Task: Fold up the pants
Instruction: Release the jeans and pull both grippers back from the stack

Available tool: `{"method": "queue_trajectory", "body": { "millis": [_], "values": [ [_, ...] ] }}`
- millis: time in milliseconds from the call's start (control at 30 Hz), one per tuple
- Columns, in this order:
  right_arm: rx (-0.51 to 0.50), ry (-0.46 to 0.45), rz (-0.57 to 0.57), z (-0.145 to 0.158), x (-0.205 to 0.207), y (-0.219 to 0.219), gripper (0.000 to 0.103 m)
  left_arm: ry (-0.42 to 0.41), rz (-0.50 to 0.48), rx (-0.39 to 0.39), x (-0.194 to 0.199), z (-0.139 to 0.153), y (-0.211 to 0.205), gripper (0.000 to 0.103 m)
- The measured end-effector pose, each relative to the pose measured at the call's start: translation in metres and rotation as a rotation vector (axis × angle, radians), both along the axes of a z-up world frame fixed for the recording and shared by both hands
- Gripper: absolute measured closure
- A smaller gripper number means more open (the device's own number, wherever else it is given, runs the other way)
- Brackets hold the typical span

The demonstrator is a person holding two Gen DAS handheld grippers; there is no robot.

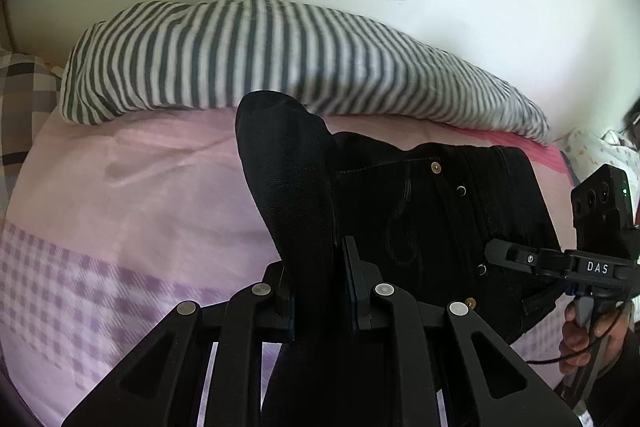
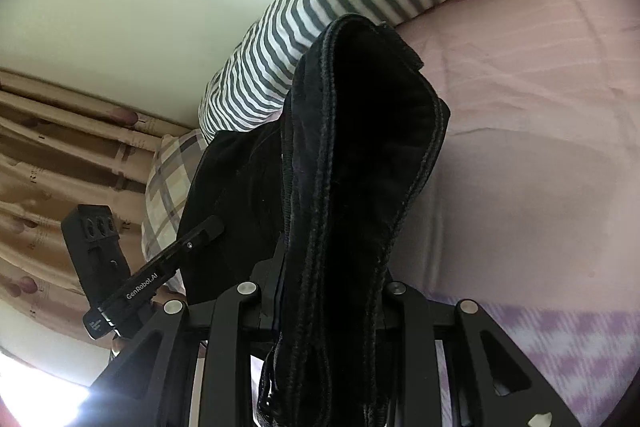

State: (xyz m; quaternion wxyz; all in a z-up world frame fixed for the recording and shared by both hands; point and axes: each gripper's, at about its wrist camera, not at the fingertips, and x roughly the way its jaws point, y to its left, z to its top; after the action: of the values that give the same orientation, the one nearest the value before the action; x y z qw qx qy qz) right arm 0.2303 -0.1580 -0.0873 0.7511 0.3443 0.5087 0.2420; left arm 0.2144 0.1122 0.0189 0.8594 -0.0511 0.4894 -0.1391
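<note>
Fabric fills both near views: the left gripper [image 1: 320, 283] is clamped narrowly on a lifted fold of the black pants [image 1: 432, 211], and the right gripper [image 2: 328, 291] is pinched on a thicker bundle of seamed hem that stands up out of its jaws; beyond them, in the left wrist view, the waist end with its button fly lies flat on the pink bedsheet [image 1: 152, 187], so the lifted ends hang above the garment's upper part; by my reading one fold is in mid-carry and not yet laid down; setting it flat, smoothing it and any further fold remain; farthest off lies the striped pillow [image 1: 260, 59] against the wall.
</note>
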Motion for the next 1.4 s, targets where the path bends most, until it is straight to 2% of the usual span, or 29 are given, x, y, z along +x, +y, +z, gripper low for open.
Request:
{"method": "queue_trajectory", "body": {
  "millis": [133, 267, 333, 433, 500, 633, 800, 867, 1067, 1233, 1300, 1367, 1400],
  "values": [
    [-0.019, 0.001, 0.008, -0.008, 0.015, 0.024, 0.077, 0.015, 0.005, 0.017, 0.007, -0.01, 0.014, 0.085],
    [-0.106, -0.003, 0.015, -0.017, 0.019, 0.039, 0.075, 0.049, 0.023, 0.026, 0.009, -0.032, 0.021, 0.082],
    [-0.15, 0.009, 0.021, -0.022, 0.019, 0.041, 0.069, 0.045, 0.025, 0.048, 0.007, -0.039, 0.022, 0.072],
    [-0.197, 0.008, 0.023, -0.024, 0.019, 0.04, 0.061, 0.042, 0.033, 0.053, 0.002, -0.046, 0.025, 0.066],
    [-0.26, -0.025, 0.029, -0.018, 0.011, 0.041, 0.056, 0.043, 0.039, 0.064, -0.003, -0.047, 0.026, 0.063],
    [-0.356, -0.086, 0.032, -0.007, -0.006, 0.037, 0.047, 0.027, 0.057, 0.125, -0.022, -0.045, 0.031, 0.059],
    [-0.442, -0.153, 0.03, 0.007, -0.038, 0.033, 0.044, -0.013, 0.076, 0.195, -0.057, -0.044, 0.038, 0.058],
    [-0.47, -0.153, 0.029, 0.007, -0.046, 0.032, 0.039, -0.03, 0.077, 0.229, -0.07, -0.044, 0.034, 0.058],
    [-0.537, -0.129, 0.024, -0.009, -0.052, 0.035, 0.039, -0.083, 0.107, 0.346, -0.105, -0.03, 0.017, 0.058],
    [-0.601, -0.139, -0.012, 0.007, -0.059, 0.046, 0.037, -0.091, 0.149, 0.37, -0.13, -0.013, 0.008, 0.057],
    [-0.641, -0.177, -0.022, 0.02, -0.069, 0.055, 0.036, -0.1, 0.164, 0.359, -0.142, -0.005, 0.006, 0.049],
    [-0.666, -0.22, -0.033, 0.035, -0.082, 0.064, 0.026, -0.118, 0.17, 0.355, -0.153, 0.003, 0.004, 0.044],
    [-0.671, -0.236, -0.038, 0.041, -0.088, 0.066, 0.018, -0.131, 0.171, 0.356, -0.159, 0.007, 0.002, 0.04]
  ]
}}
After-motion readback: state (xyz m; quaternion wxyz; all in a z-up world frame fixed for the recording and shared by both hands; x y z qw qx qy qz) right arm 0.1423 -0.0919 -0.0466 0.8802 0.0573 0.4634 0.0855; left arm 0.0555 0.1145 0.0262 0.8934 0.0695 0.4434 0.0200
